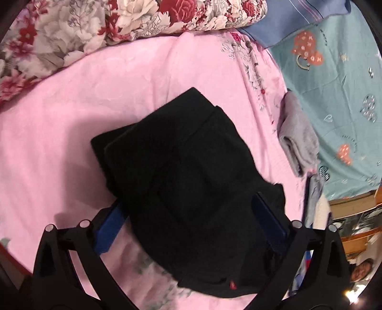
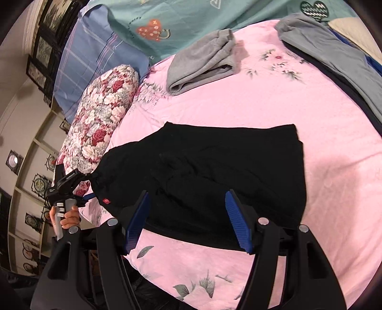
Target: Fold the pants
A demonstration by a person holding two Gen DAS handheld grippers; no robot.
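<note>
Black pants (image 1: 186, 167) lie folded into a compact bundle on the pink bedsheet (image 1: 59, 124). A small red tag (image 1: 231, 283) shows at their near edge. My left gripper (image 1: 188, 200) stands wide open with the bundle's near end between its blue pads (image 1: 107, 231); the pads do not press on the cloth. In the right wrist view the black pants (image 2: 214, 167) spread across the middle. My right gripper (image 2: 188, 192) is open over their near edge, and neither pad clamps the fabric. A hand (image 2: 69, 217) at the left holds the other tool's handle by the pants' left end.
Folded grey pants (image 2: 203, 62) lie further back on the pink sheet (image 2: 262, 100). A blue-grey garment (image 2: 334, 62) stretches along the right. A floral quilt roll (image 2: 100, 119) borders the left, with a blue plaid pillow (image 2: 90, 59) and a teal sheet (image 2: 167, 19) behind it.
</note>
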